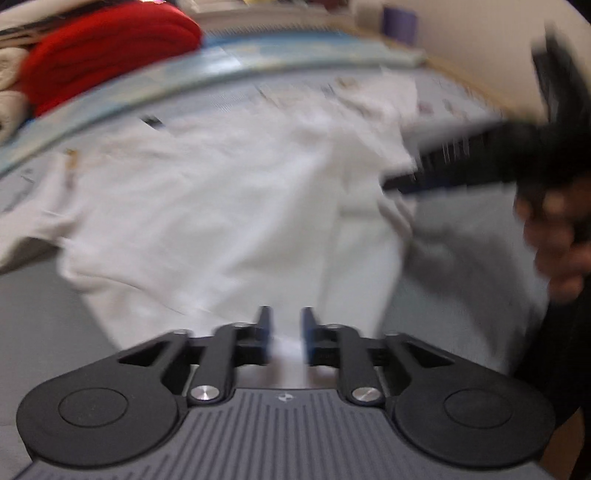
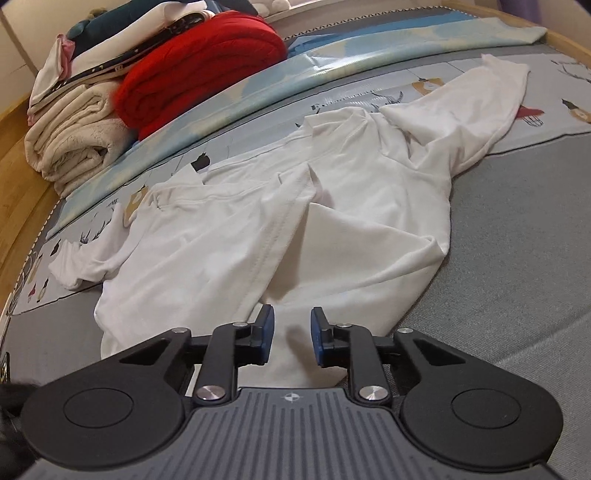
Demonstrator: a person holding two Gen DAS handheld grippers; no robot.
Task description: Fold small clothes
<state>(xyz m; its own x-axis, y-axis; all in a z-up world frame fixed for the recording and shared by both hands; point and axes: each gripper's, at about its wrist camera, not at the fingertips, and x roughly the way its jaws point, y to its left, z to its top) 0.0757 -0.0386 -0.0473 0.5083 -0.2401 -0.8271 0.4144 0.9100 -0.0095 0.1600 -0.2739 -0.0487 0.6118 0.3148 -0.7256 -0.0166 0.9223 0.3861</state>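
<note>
Both grippers, left (image 1: 286,334) and right (image 2: 291,338), gape over shirt (image 2: 288,206) hem | nothing pinched | risk: grabbing one layer, crumpled fold

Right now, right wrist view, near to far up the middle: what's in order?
Right gripper with blue pads → crumpled white long-sleeved shirt → grey mat with printed cartoon figures → pale blue folded sheet → rolled red fleece blanket.

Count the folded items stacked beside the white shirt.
At least 4, all at upper left in the right wrist view: a red blanket, a cream towel left of it, a white piece with dark trim on top, a dark teal piece above. More may be hidden.
</note>
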